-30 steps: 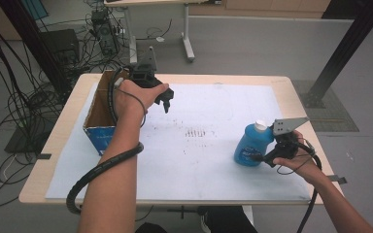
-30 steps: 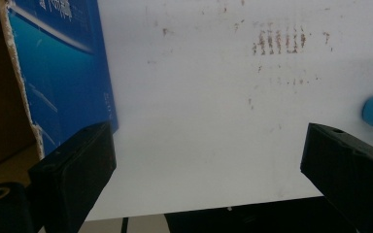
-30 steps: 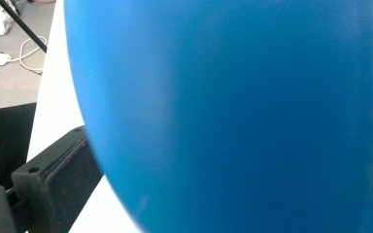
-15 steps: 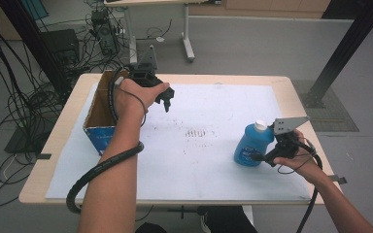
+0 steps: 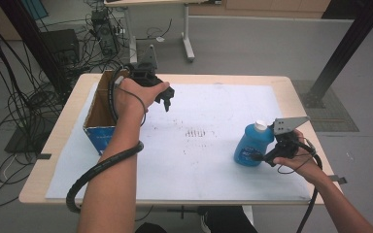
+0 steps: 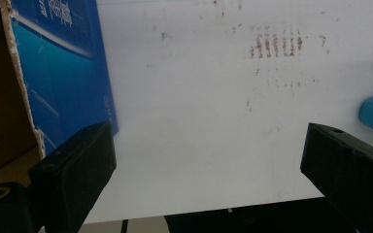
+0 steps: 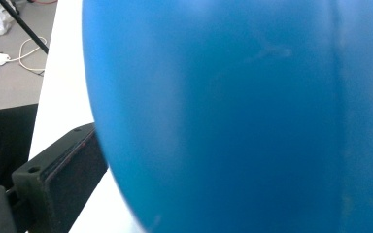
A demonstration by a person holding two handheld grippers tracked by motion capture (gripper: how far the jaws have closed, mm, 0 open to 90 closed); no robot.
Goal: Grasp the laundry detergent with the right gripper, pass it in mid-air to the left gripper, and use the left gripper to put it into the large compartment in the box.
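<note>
Little has changed over the last second: my right gripper (image 5: pixel 267 154) remains against the blue bottle (image 5: pixel 250 144), which stands upright on the white sheet (image 5: pixel 213 160) near the table's right edge, and my left gripper (image 5: pixel 164 98) still hovers wide open just beside the cardboard box (image 5: pixel 98 119). I judge the pick-up is not yet under way. In the right gripper view the bottle (image 7: pixel 243 116) blocks one jaw, so I cannot tell whether the grip has closed. The box interior is hidden from me.
</note>
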